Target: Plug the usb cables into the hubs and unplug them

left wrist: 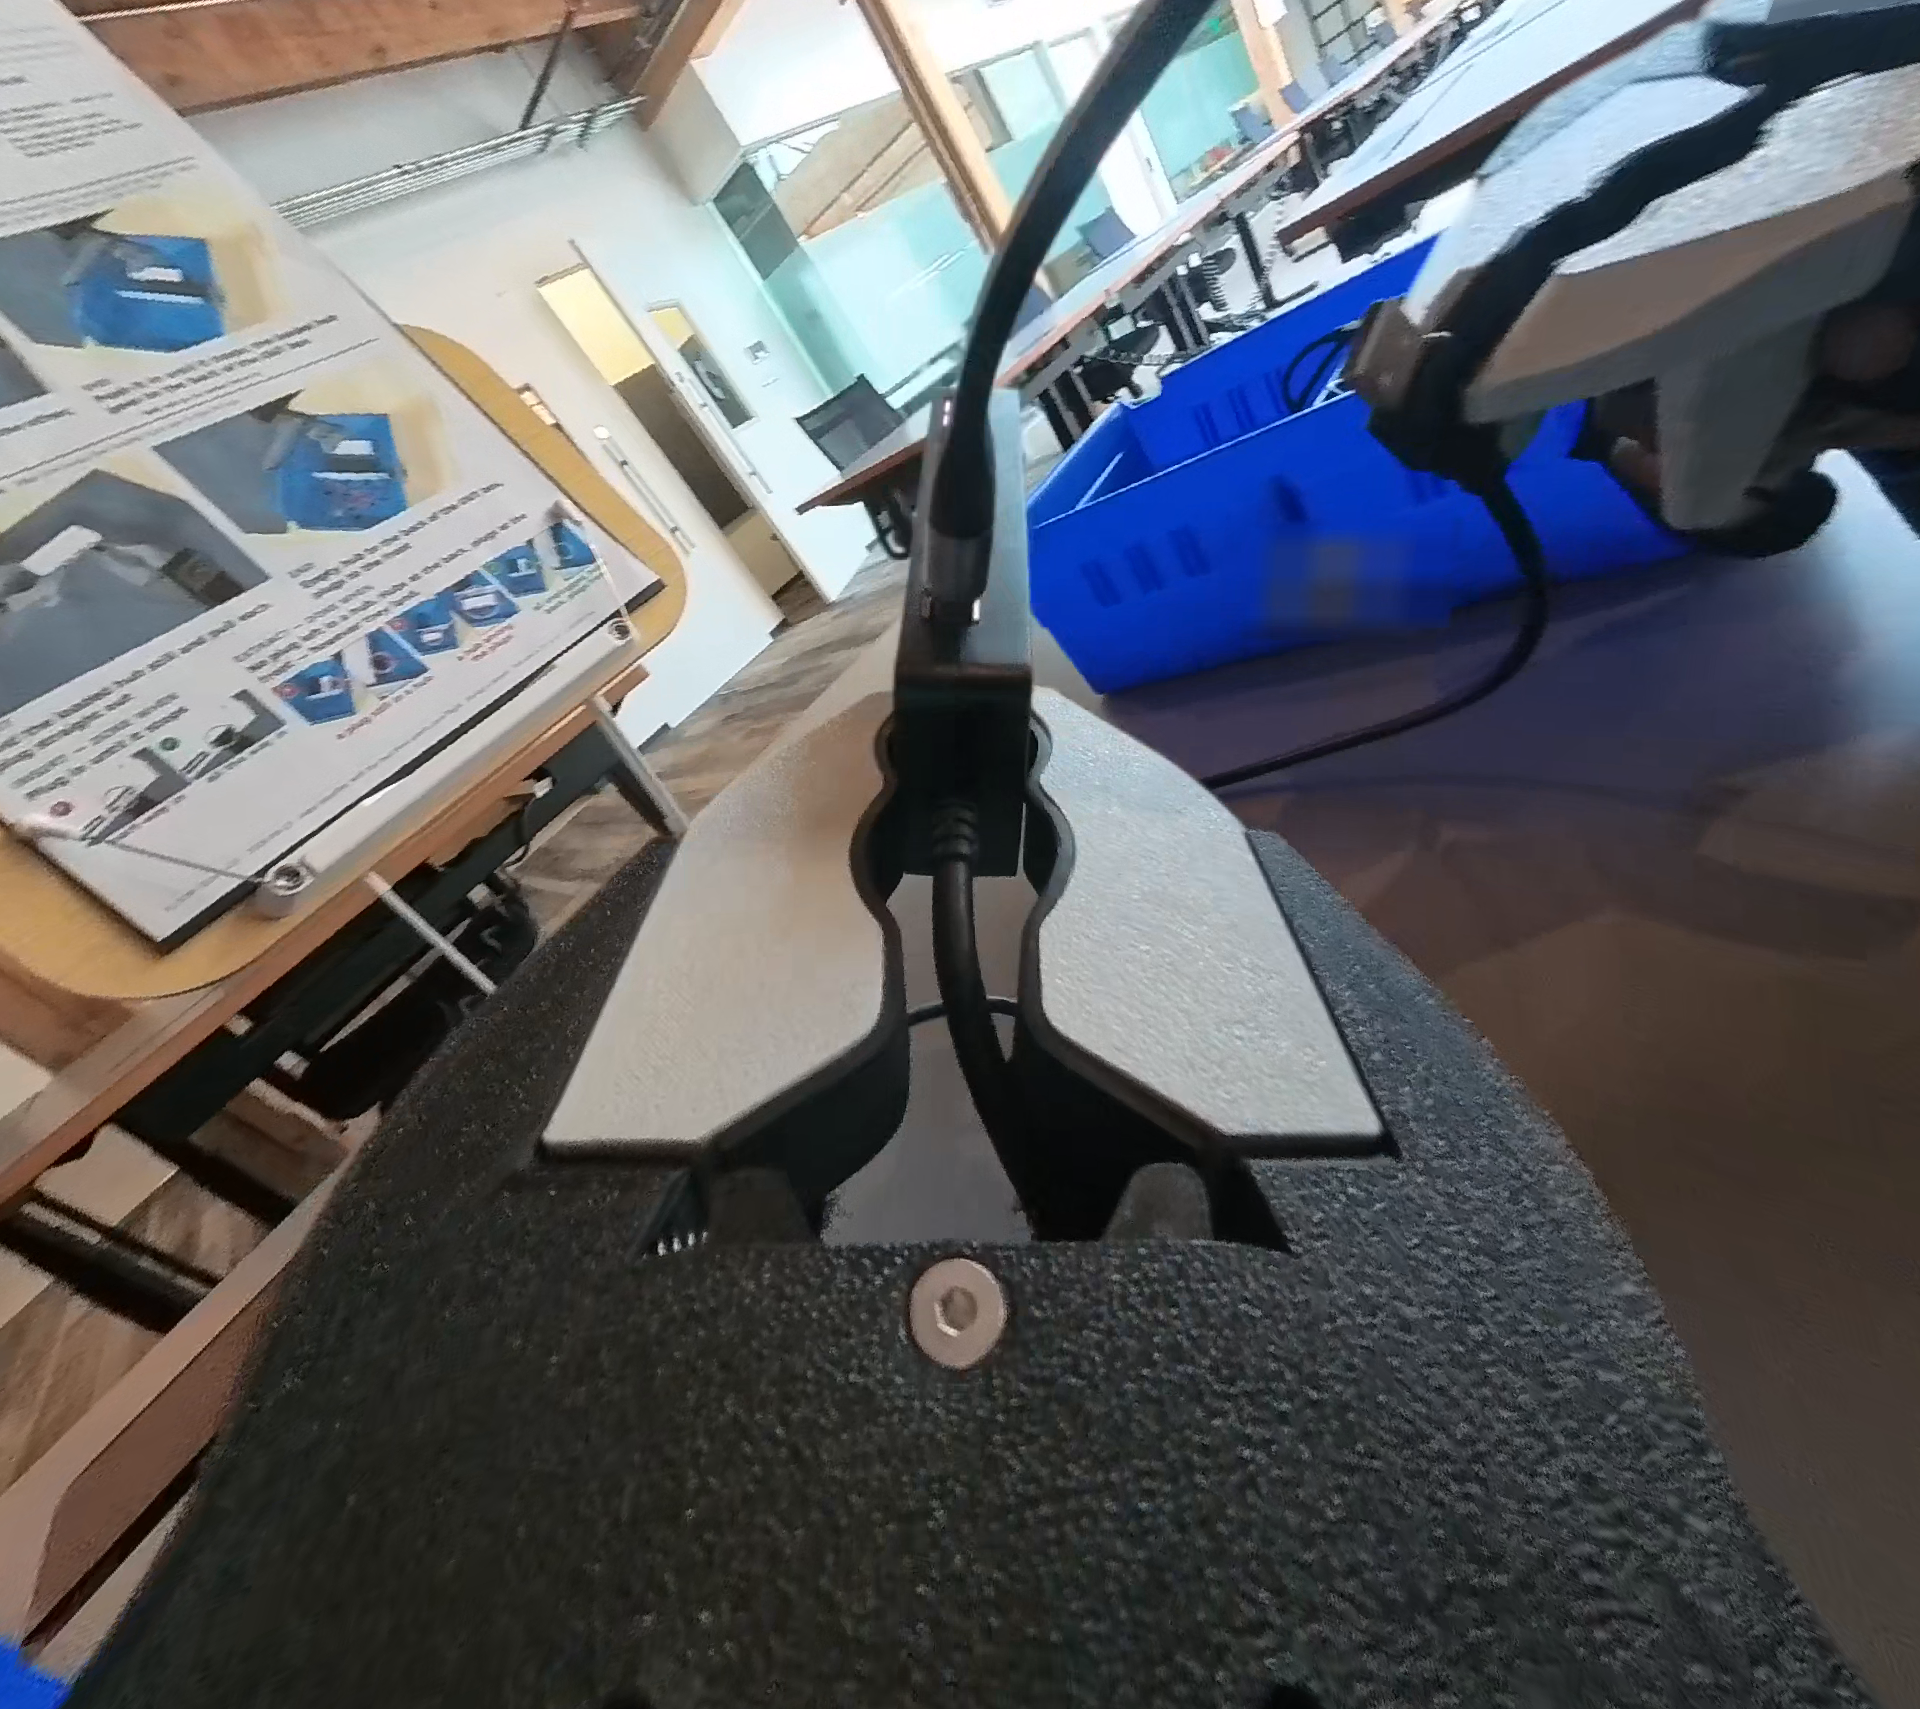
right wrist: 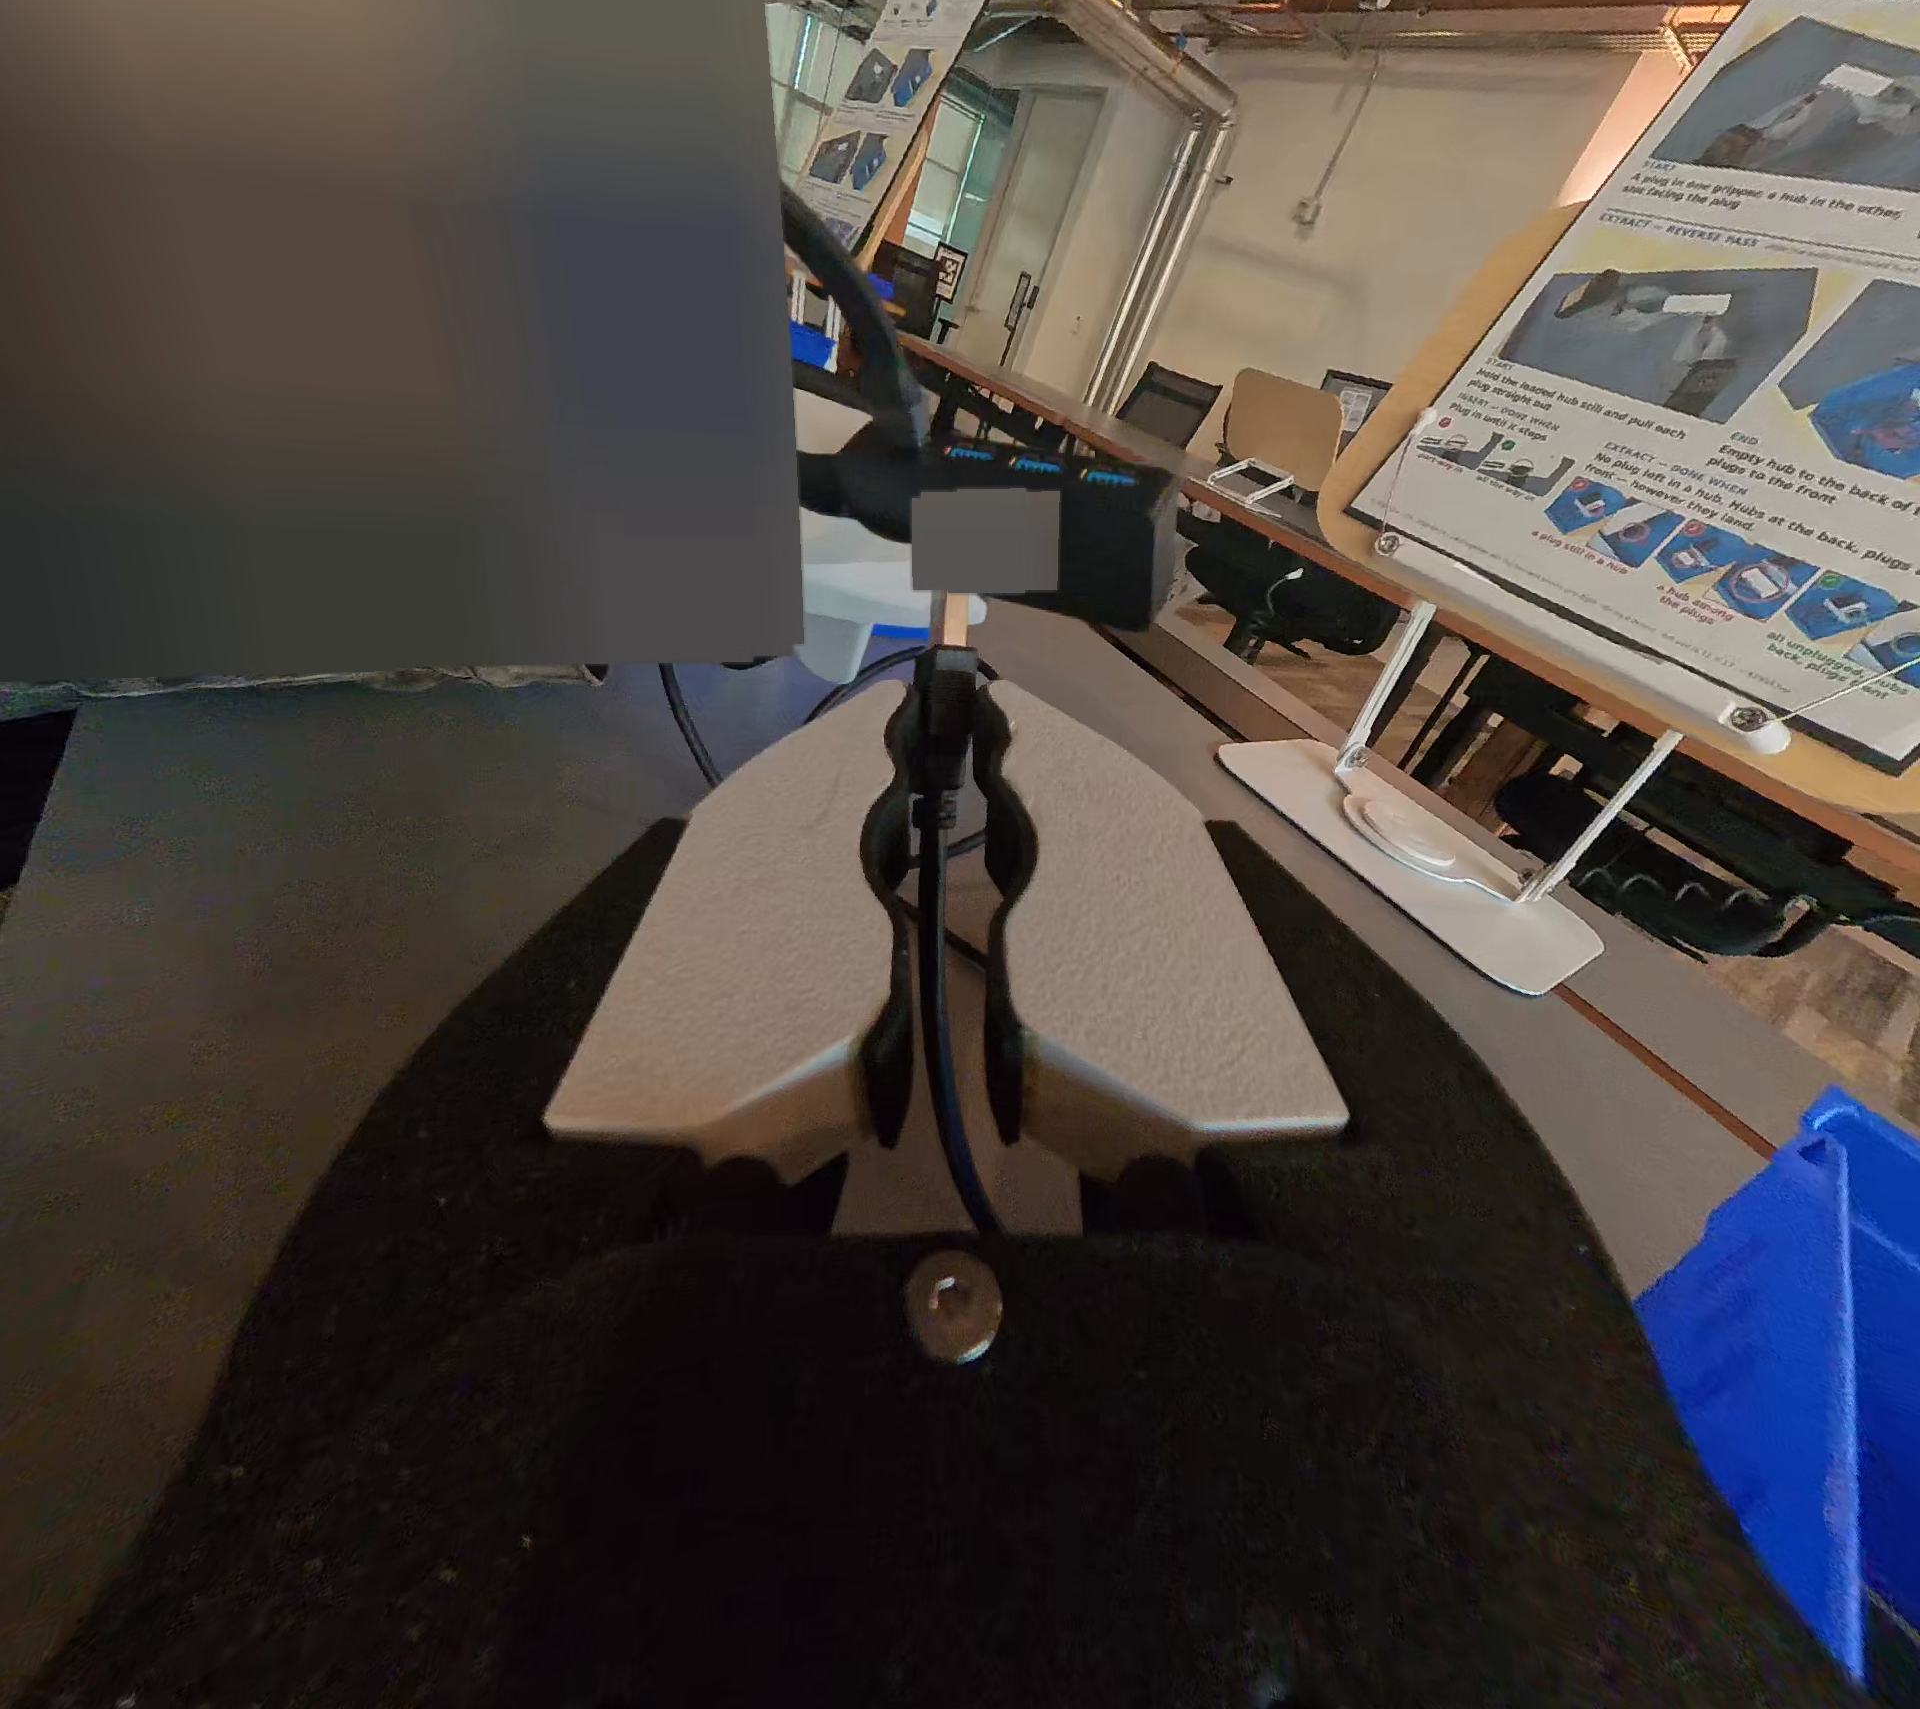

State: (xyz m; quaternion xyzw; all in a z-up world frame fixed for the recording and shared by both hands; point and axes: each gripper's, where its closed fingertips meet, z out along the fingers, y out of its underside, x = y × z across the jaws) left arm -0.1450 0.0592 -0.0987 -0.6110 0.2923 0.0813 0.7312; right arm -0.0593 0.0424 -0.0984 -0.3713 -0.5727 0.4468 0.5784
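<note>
We work over a dark table (left wrist: pixel 1558 828), with a blue bin (left wrist: pixel 1247 558) standing on it beyond the grippers and an instruction board (right wrist: pixel 1662 371) propped on a white stand to one side. Our left gripper (left wrist: pixel 961 786) is closed tight on a black hub (left wrist: pixel 966 620), held up off the table with its near end pinched between the fingers; one thick black cable (left wrist: pixel 1049 205) already sits in the hub's top face and arcs away overhead, while the hub's own lead runs back between the fingers. Our right gripper (right wrist: pixel 945 724) is clamped on the black body of a usb plug (right wrist: pixel 951 688), its metal tip poking forward and its thin cable trailing back through the fingers. In the right wrist view the plug's tip is just below the hub (right wrist: pixel 1049 516), close but apparently not seated; whether it touches we cannot tell, since a blurred patch covers that spot. We judge the work to be midway: one cable appears plugged in, this plug is either about to go in or just pulled free, and further blue ports on the hub's side look empty.
</note>
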